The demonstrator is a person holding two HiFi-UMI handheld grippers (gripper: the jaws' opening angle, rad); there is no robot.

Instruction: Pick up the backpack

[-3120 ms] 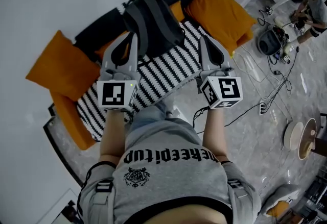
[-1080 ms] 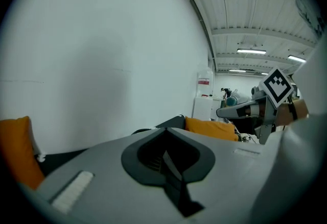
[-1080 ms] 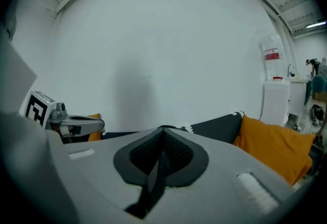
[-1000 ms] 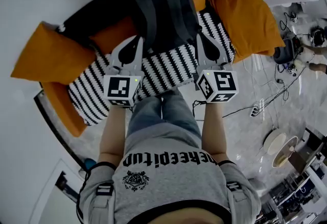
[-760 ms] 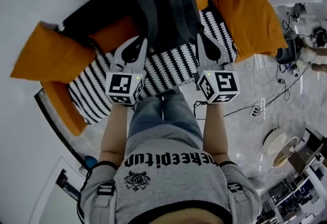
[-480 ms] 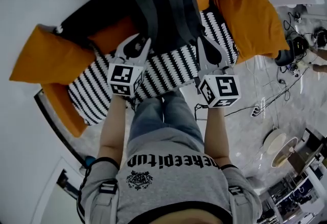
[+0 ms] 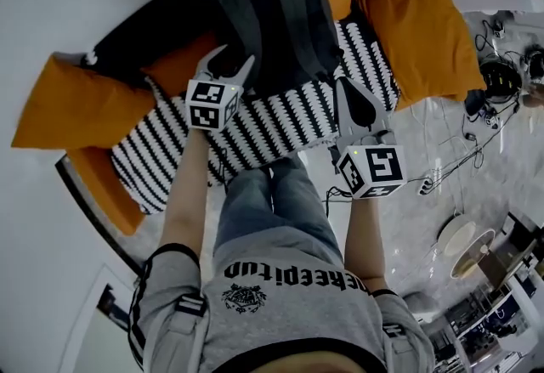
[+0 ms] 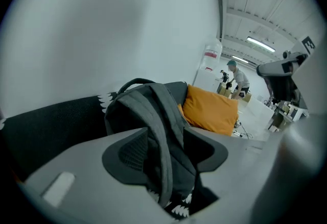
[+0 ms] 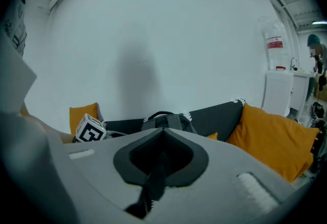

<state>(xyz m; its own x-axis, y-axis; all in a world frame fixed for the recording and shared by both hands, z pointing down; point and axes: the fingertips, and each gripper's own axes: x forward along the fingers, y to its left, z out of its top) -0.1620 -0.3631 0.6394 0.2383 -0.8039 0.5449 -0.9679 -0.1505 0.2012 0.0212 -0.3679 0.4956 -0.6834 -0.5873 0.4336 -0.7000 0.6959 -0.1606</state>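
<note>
Left gripper view: left gripper point(image 8: 166, 133) being opened astride backpack point(image 8: 127, 113) shoulder strap point(image 8: 153, 103); right gripper point(image 9: 162, 133) clamped on webbing point(image 9: 150, 182); shallow bite risking slip.

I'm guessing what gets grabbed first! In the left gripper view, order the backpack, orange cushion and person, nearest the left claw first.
1. Backpack: between the opening jaws of the left claw.
2. Cushion: behind it, to the right.
3. Person: far back, right.
</note>
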